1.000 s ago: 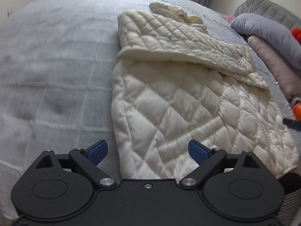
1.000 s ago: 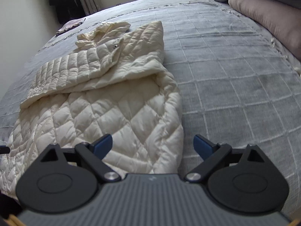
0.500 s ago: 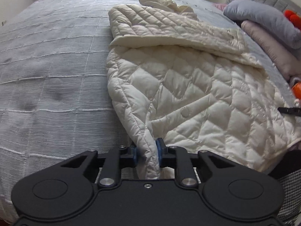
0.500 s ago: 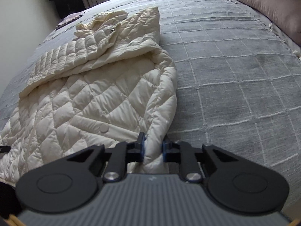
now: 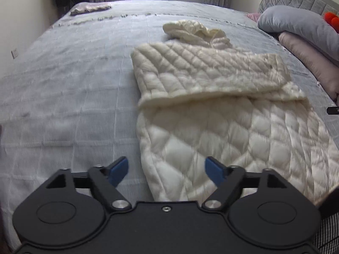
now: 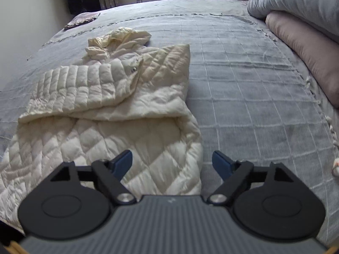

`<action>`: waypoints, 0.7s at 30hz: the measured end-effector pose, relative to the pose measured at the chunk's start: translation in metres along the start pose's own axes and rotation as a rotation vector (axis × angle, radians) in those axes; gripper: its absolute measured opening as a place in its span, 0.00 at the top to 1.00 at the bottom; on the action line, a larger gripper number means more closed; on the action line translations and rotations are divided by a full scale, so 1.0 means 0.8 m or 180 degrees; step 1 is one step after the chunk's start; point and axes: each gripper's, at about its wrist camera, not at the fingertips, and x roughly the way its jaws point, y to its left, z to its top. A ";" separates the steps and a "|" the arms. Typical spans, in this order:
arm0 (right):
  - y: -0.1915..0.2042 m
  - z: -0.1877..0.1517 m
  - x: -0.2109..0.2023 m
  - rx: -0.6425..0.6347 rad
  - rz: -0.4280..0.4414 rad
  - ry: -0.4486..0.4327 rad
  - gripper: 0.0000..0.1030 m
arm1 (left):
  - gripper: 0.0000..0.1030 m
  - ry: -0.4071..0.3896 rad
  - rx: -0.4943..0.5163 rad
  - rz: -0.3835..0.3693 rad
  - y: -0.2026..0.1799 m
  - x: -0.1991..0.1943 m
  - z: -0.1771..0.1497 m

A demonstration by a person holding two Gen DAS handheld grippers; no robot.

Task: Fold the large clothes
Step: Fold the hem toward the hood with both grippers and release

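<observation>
nearest the lens in the left wrist view, the left gripper (image 5: 166,167) points down at a slant over the bed, its blue fingers (image 5: 118,168) spread wide and opening, pressing on nothing; the near left edge of the cream quilted jacket (image 5: 222,131) lies below the gap between them, loose on the bed. in the right wrist view the right gripper (image 6: 172,163) is angled down in the same way, its fingers (image 6: 221,163) also apart and opening, released, with the jacket's near right edge under the gap and nothing grasped.

the jacket lies flat on the grey checked bedspread (image 5: 67,97), its lower body nearest both cameras. its bottom hem is cut off behind the black gripper bodies, so how far it reaches toward the foot of the bed cannot be told. farther up, the sleeves are folded across the chest, one band lying over the other, with a small snap (image 6: 134,69) showing on the upper one. beyond that, the hood (image 5: 195,31) sits crumpled at the far end.

to the right, a grey duvet (image 6: 296,2) is heaped on a pink pillow (image 6: 307,48). a small dark piece at the left view's right edge (image 5: 333,110) is cut off and cannot be identified. at the bed's far left corner lies a flat folded cloth (image 5: 91,8), too small to make out.
</observation>
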 end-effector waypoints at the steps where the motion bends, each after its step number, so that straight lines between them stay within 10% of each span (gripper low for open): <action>1: 0.003 0.014 0.001 -0.0006 0.0035 0.0002 0.15 | 0.14 -0.0042 0.0031 0.0025 -0.001 -0.001 0.017; 21: 0.096 0.269 0.231 -0.0471 0.0201 0.0303 0.10 | 0.09 -0.0415 0.0092 0.0075 -0.005 0.219 0.293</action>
